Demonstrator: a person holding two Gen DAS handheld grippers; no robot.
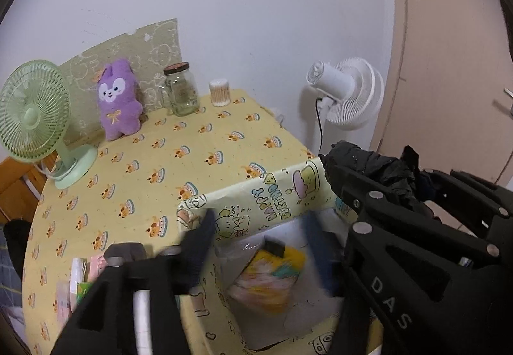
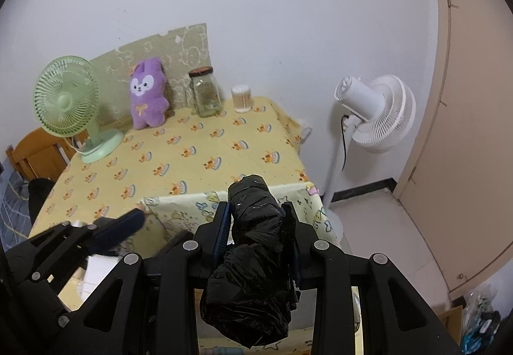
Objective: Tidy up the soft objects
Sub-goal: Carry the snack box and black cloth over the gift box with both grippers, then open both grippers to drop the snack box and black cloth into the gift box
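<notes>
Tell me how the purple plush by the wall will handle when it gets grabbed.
The purple plush looks fuzzy and stuffed, so it will probably squash and weigh little. It stands leaning on the patterned board, so a nudge could topple it.

Glossy (perhaps plastic) black bundle [image 2: 253, 258]

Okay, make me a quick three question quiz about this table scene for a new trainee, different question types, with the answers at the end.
1. True or false: the right hand-held gripper is shut on a black plastic bundle.
2. Multiple choice: what stands between the green desk fan and the glass jar? A) a red mug B) a purple plush toy C) a book
3. Fill in: the colourful item lies inside the open, cartoon-printed ____.

Key: 1 true; 2 B; 3 box.
</notes>
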